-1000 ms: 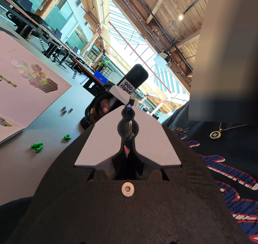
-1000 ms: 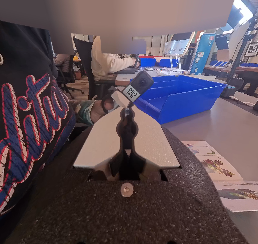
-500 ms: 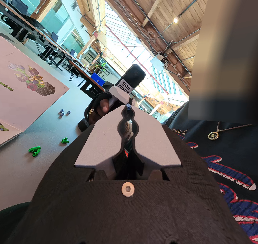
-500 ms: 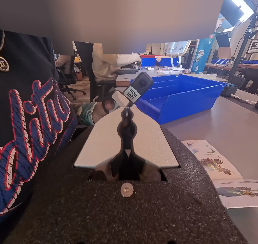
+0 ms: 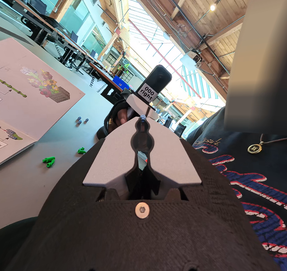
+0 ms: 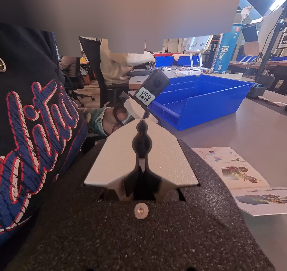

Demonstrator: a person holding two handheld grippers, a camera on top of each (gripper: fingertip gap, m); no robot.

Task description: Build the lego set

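My left gripper [image 5: 142,120] is shut on a small blue lego piece [image 5: 142,117] that pokes out at its tips. My right gripper [image 6: 141,120] is shut, and I cannot see anything between its tips. The two grippers are held in the air tip to tip in front of the person's dark shirt. The right gripper [image 5: 146,108] faces me in the left wrist view, and the left gripper [image 6: 145,113] faces me in the right wrist view. Loose green pieces [image 5: 48,161] and small blue pieces [image 5: 81,120] lie on the grey table [image 5: 59,139].
An open instruction booklet [image 5: 31,102] lies on the table to the left; it also shows in the right wrist view [image 6: 233,175]. A blue bin [image 6: 201,99] stands farther back on the table. Another person sits at a desk behind. The tips of both grippers are at nearly the same place.
Both grippers stay shut and tip to tip. The pair has shifted and tilted slightly, so more of the booklet shows in the left wrist view.
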